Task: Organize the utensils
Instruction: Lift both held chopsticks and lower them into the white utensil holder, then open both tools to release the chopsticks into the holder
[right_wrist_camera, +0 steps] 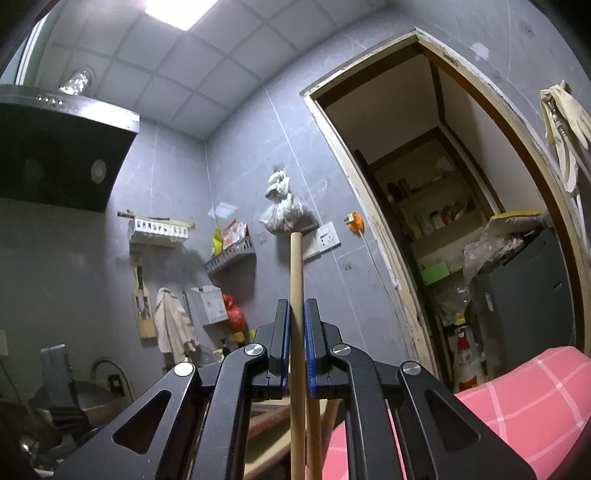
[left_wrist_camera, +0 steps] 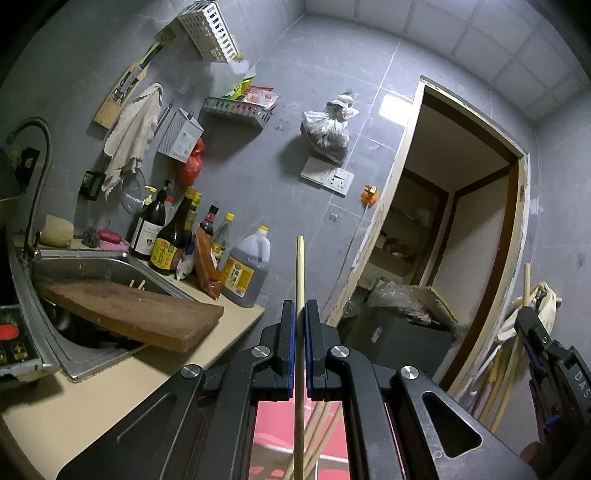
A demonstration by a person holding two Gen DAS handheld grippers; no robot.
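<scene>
**Q:** While both tools point up toward the tiled wall, what does each one carry?

**A:** Left gripper (left_wrist_camera: pixel 300 306) — fingers clenched on a thin chopstick (left_wrist_camera: pixel 300 273) that stands upright, its tip above the pads. Right gripper (right_wrist_camera: pixel 296 306) — fingers closed on a thicker wooden stick (right_wrist_camera: pixel 296 266), likewise upright; whether it is a rolling pin or a handle cannot be told. More pale sticks show below both tools, in front of pink checked fabric (right_wrist_camera: pixel 517 391).

**Q:** Where would these utensils go?

**A:** Probably the white slotted holder (left_wrist_camera: pixel 208 31) fixed high on the wall, well apart from both tools. Its contents are not visible.

**Q:** How far along is the task?

**A:** By judgement, early to middle. Two pieces are lifted, neither is stowed. Two short stick ends (left_wrist_camera: pixel 136 283) poke up behind the wooden cutting board (left_wrist_camera: pixel 129 314) lying across the sink (left_wrist_camera: pixel 48 325), so more seems left to collect. Bottles (left_wrist_camera: pixel 173 236) crowd the counter beside it.
</scene>
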